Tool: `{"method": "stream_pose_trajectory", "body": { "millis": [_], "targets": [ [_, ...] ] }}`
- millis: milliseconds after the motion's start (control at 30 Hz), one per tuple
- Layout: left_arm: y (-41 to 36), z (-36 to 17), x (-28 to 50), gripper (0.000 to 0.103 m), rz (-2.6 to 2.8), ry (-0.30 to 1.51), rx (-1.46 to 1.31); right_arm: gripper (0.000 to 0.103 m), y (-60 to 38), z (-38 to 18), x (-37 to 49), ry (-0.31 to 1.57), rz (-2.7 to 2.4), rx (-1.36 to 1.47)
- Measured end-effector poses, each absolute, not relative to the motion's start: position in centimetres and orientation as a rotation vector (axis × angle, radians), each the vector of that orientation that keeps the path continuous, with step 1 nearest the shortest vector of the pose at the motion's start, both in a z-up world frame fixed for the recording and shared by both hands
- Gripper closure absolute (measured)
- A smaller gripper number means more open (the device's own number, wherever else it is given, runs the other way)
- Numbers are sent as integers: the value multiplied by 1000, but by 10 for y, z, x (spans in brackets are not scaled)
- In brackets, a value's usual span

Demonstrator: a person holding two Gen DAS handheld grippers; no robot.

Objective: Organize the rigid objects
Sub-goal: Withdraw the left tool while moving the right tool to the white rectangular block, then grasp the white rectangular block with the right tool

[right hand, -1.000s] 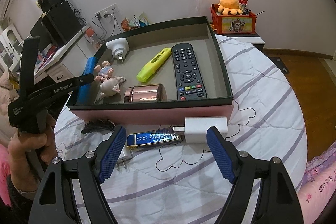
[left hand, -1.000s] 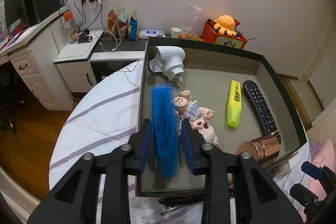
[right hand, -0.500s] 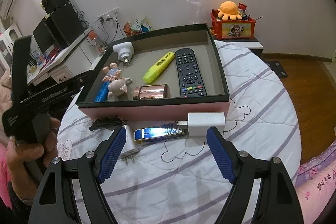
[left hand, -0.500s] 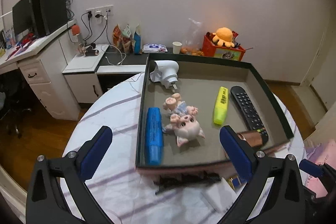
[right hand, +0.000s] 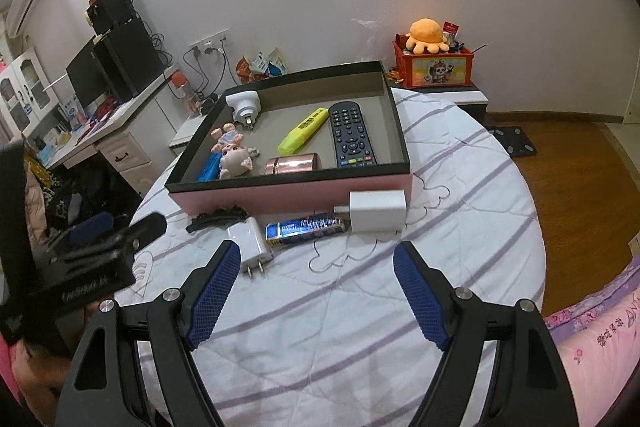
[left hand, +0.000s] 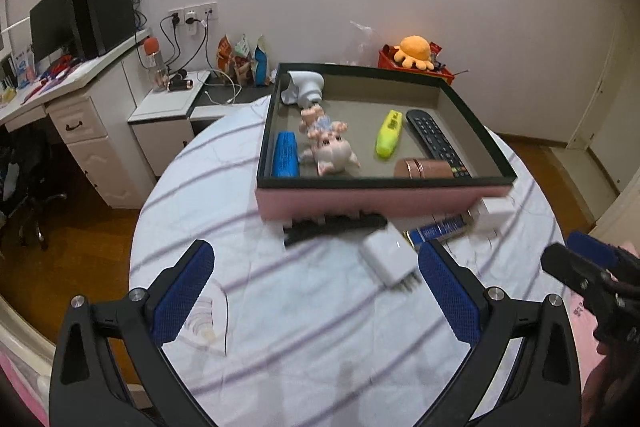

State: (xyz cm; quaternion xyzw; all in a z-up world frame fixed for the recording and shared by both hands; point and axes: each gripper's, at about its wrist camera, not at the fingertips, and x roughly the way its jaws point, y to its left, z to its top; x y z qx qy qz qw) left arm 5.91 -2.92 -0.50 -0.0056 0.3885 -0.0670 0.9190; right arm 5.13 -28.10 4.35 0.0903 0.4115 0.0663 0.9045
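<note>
In the box (left hand: 380, 201), blue bar (left hand: 285, 154) lengthwise

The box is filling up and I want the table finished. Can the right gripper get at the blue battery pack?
Probably yes: the right gripper is open and empty, and the blue battery pack lies uncovered on the table just ahead, chargers either side.

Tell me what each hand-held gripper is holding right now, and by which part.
Nothing is held. The left hand-held gripper and right hand-held gripper both stand open over the bedspread, with nothing between their pads.
</note>
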Motion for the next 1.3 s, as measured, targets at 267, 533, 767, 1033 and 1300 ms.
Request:
{"method": "stream_pose_trajectory", "body": {
  "millis": [267,533,767,1033,1300],
  "targets": [
    [-28,-2,31,0,-149,799,-44,23,-282,43,38,844,133,192],
    [-31,-6,36,0,-151,813,-44,23,-289,28,50,853,87,191],
    [-31,-17,53,0,-140,836,-44,23,-301,1,90,891,27,189],
    [-36,-30,80,0,-145,866,-42,23,-299,-20,124,941,-5,142],
    [-41,-43,98,0,-160,897,-36,23,-300,-41,146,981,-4,127]
  ]
}}
